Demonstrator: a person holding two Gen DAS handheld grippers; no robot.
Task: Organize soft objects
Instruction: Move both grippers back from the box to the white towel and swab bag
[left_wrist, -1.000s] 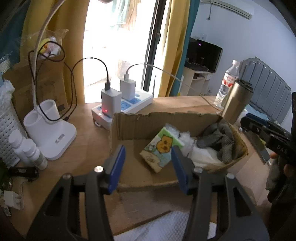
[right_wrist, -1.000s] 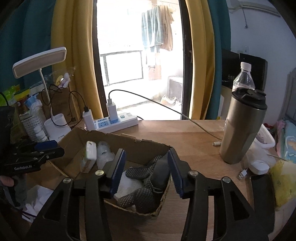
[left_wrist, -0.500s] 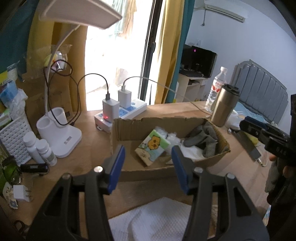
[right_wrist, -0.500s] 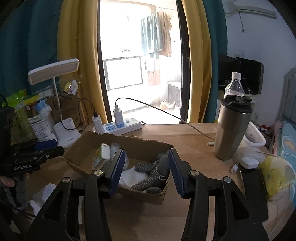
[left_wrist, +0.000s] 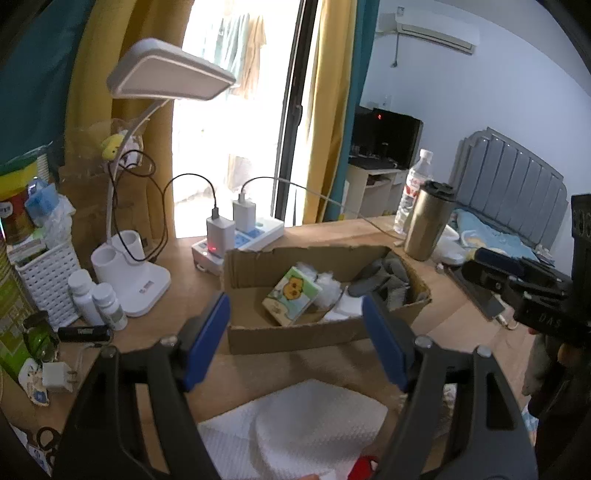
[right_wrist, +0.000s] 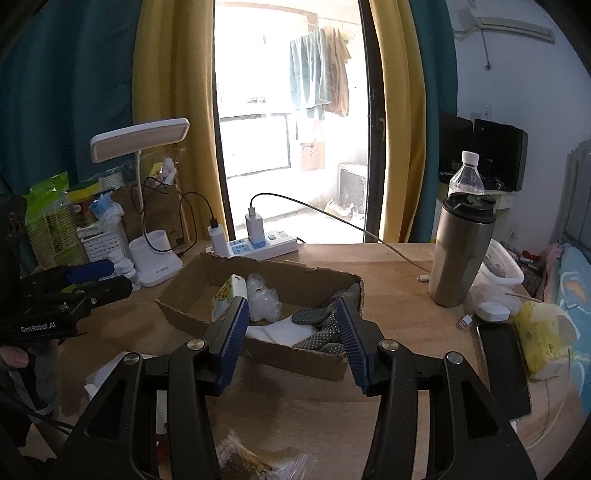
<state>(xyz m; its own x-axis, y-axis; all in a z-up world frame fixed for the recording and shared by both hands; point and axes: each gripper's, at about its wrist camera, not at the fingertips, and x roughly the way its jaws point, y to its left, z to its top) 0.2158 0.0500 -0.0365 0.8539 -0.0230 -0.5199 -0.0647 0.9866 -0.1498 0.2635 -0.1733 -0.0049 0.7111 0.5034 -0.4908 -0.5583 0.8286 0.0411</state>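
Note:
A low cardboard box on the wooden desk holds a tissue pack with a yellow cartoon, crumpled clear plastic, white cloth and grey dotted gloves. My left gripper hovers before the box's near wall, its jaws opening with nothing between them. A white textured towel lies under it. My right gripper hangs in front of the box above the gloves, jaws opening slightly and empty. Each gripper shows in the other's view: the left gripper and the right gripper.
A steel tumbler and water bottle stand right of the box. A power strip with chargers lies behind it; a white desk lamp, pill bottles and a basket stand left. A phone and yellow tissue pack lie far right.
Both grippers have drawn back and up from the box, which now looks smaller. The left jaws have spread much wider. The white towel has come into the left wrist view.

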